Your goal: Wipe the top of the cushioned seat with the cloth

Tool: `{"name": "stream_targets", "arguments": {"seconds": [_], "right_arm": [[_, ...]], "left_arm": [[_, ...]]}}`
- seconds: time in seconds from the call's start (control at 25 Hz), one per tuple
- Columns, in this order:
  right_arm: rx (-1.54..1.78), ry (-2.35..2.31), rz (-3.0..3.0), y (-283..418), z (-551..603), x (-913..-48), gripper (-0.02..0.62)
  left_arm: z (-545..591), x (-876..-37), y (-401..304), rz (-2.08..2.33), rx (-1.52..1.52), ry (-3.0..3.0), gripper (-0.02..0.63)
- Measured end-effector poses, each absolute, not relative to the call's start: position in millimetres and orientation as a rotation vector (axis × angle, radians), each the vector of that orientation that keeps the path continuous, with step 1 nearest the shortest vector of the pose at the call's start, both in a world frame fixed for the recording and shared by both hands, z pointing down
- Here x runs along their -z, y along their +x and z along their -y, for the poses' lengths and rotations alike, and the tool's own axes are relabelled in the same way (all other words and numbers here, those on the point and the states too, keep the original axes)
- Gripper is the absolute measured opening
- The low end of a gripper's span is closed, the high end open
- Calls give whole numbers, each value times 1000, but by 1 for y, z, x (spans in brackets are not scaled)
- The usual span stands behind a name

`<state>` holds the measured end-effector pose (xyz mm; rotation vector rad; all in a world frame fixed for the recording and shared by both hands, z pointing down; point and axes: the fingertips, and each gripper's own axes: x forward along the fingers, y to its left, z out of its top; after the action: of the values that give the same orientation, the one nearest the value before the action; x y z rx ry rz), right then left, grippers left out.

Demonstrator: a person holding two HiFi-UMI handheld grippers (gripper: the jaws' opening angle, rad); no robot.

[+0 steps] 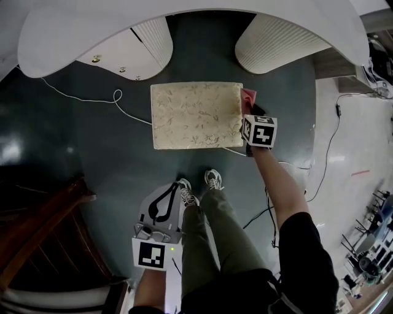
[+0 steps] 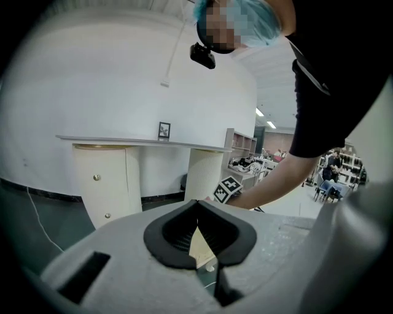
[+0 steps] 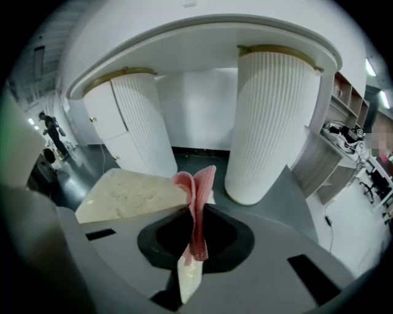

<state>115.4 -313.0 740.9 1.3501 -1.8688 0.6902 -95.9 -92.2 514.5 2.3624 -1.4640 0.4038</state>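
The cream cushioned seat point(image 1: 195, 115) stands on the dark floor in front of the person's feet. My right gripper point(image 1: 250, 110) hangs at the seat's right edge, shut on a pink cloth point(image 1: 248, 95) that sticks up past the jaws. In the right gripper view the cloth point(image 3: 199, 181) is pinched upright in my right gripper point(image 3: 197, 208), with the seat point(image 3: 129, 195) to its left. My left gripper point(image 1: 162, 203) is held low beside the person's left leg, away from the seat. In its own view my left gripper point(image 2: 197, 208) is shut with nothing in it.
A white curved counter point(image 1: 184, 15) on two ribbed pedestals point(image 1: 276, 43) stands just beyond the seat. A white cable point(image 1: 92, 100) trails over the floor at the left. Dark wooden furniture point(image 1: 43, 233) fills the lower left. The person's shoes point(image 1: 199, 184) are close to the seat's front.
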Motion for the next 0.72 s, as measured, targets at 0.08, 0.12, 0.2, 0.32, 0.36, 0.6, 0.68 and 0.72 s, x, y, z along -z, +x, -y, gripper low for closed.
{"name": "stream_targets", "arguments": {"seconds": [0.08,0.12,0.2,0.32,0.36,0.6,0.68,0.72], "right_arm": [[-718,1286,1971,74,301,-730,26],[-745,1248,2020,50,294,-726,26],[-813,1170,2105,-1,278,-720,26],[-886,1066,2193,-73,256,-717,26],[-899,1043,2209,-95,250,-718,26],[-978,899,2184,-196,210,-746,26],[-965,885,2151,-211,205,-760,26],[-954,887,2134,-215,204,-765,26]], "left_arm": [[89,-510,-102,1484,-399,2352,18],[86,-508,-106,1497,-396,2346,17],[78,-505,-115,1522,-395,2331,17],[66,-503,-131,1564,-396,2304,17],[61,-503,-138,1577,-399,2291,17],[25,-509,-180,1663,-414,2188,17],[16,-513,-191,1681,-421,2167,17],[12,-514,-196,1688,-421,2159,17]]}}
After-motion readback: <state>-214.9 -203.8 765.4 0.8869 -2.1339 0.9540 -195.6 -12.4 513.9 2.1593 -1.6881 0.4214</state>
